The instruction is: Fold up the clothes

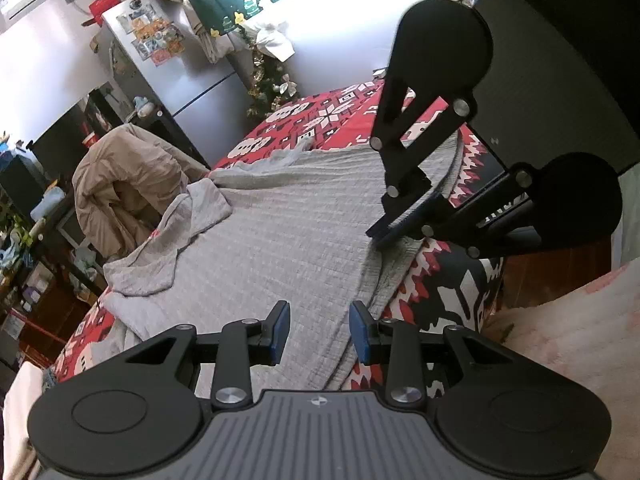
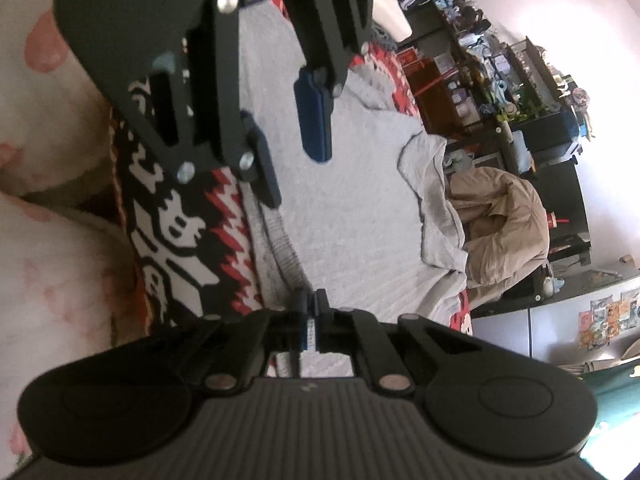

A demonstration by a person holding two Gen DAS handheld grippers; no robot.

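Note:
A grey knit garment (image 1: 280, 224) lies spread flat on a red, white and black patterned blanket (image 1: 452, 284); its hood or sleeve end is bunched at the left. My left gripper (image 1: 319, 332) is open and empty, hovering over the garment's near edge. My right gripper (image 1: 400, 228) is shut on the garment's right edge. In the right wrist view the right gripper (image 2: 311, 320) pinches that grey edge (image 2: 280, 240), and the open left gripper (image 2: 292, 152) hangs above the grey garment (image 2: 360, 184).
A beige jacket (image 1: 124, 184) is heaped on a chair at the left. A silver fridge (image 1: 172, 76) and cluttered dark shelves (image 2: 520, 92) stand behind. A pink-and-white fleece (image 1: 576, 332) lies at the near right.

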